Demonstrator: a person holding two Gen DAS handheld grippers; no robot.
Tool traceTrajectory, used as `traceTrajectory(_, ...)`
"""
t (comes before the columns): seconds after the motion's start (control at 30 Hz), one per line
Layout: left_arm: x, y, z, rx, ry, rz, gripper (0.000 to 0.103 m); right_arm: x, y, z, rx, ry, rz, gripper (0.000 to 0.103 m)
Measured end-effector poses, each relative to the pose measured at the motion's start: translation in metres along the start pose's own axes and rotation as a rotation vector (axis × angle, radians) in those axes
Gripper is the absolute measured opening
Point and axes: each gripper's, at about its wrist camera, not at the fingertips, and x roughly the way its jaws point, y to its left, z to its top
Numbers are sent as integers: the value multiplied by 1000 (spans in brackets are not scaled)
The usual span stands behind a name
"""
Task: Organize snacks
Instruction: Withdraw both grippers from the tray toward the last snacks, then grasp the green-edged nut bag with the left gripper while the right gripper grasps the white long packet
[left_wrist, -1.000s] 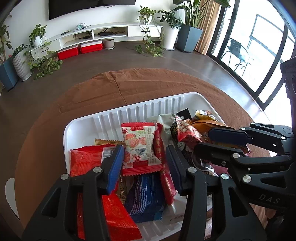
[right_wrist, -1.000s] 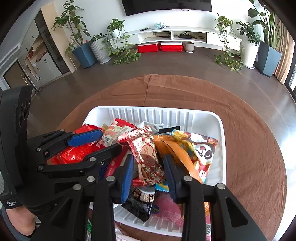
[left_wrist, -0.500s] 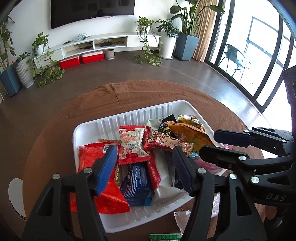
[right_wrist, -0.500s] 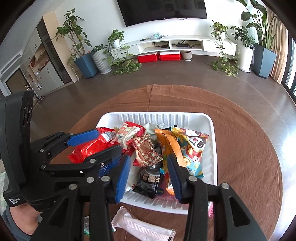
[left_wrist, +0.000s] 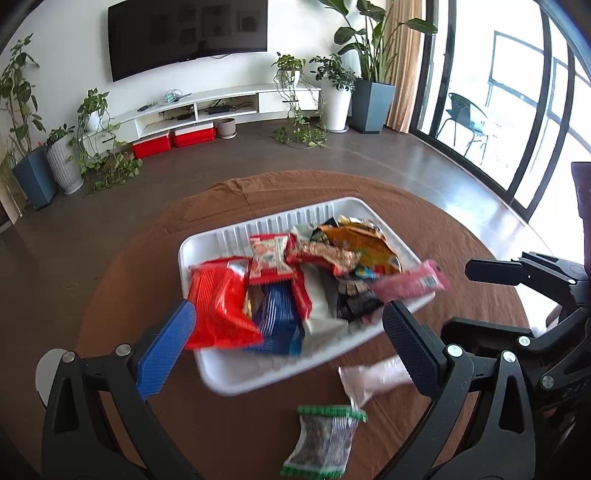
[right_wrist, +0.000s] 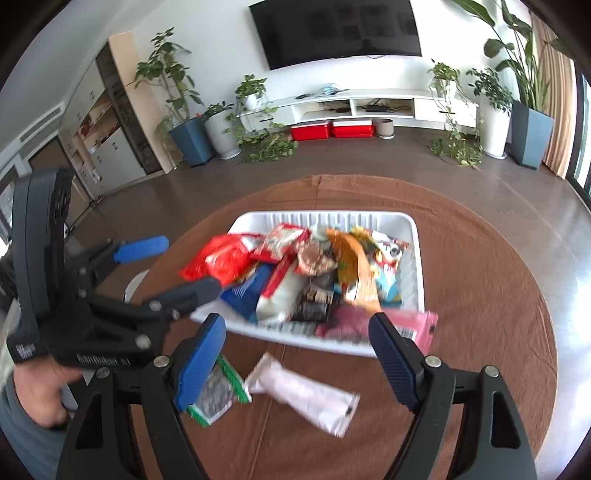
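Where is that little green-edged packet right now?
The green-edged packet lies on the brown tablecloth, outside the white tray on its near side, just left of the pale pink packet.

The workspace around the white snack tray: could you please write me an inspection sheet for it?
Surface: round table under brown cloth.
Job's things: white ribbed plastic tray heaped with snack packets; pink packet overhanging its near rim.
Clutter: pale pink wrapper and green-edged clear packet on the cloth beside the tray.
Grippers: left tongs and right tongs both open, empty, above the cloth near the tray.
Cables: nothing seen on the table.
Surroundings: wall television, potted plants.
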Motion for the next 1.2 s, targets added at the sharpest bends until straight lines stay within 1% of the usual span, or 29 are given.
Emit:
traceTrajectory(0.13, -21, -3, -32, 15, 15, 5, 103, -12, 3, -40, -8, 15, 35, 84)
traceTrajectory(0.23, -28, -8, -63, 30, 70, 8, 103, -18, 0, -77, 5, 37, 47, 84)
traceTrajectory(0.3, -27, -13, -81, 48, 123, 13, 103, -20, -2, -96, 36, 54, 56, 84)
traceTrajectory(0.4, -21, -17, -101, 51, 166, -1, 103, -24, -6, -126, 100, 74, 77, 84)
traceTrajectory(0.47, -15, -21, -111, 57, 203, -11, 103, -27, -5, -138, 120, 75, 76, 84)
traceTrajectory(0.53, -4, -25, -117, 77, 242, -3, 103, -28, -5, -148, 133, 83, 84, 84)
traceTrajectory(0.67, 6, -30, -117, 104, 265, 21, 103, -31, -3, -162, 133, 91, 83, 84)
traceTrajectory(0.8, 15, -29, -113, 119, 286, 37, 102, -34, 2, -167, 118, 92, 82, 84)
traceTrajectory(0.9, 25, -27, -111, 125, 311, 36, 102, -37, 6, -168, 99, 90, 83, 84)
traceTrajectory(1.0, 30, -24, -107, 125, 317, 19, 102, -37, 8, -168, 76, 93, 83, 84)
traceTrajectory(1.07, 31, -24, -105, 121, 316, -3, 98, -36, 8, -167, 69, 95, 81, 84)
traceTrajectory(1.13, 34, -25, -102, 123, 325, -26, 85, -34, 6, -164, 64, 101, 75, 84)
traceTrajectory(1.17, 37, -27, -101, 133, 334, -35, 82, -34, 5, -162, 62, 104, 71, 84)
traceTrajectory(1.2, 39, -28, -100, 143, 342, -42, 74, -33, 3, -161, 61, 104, 67, 84)
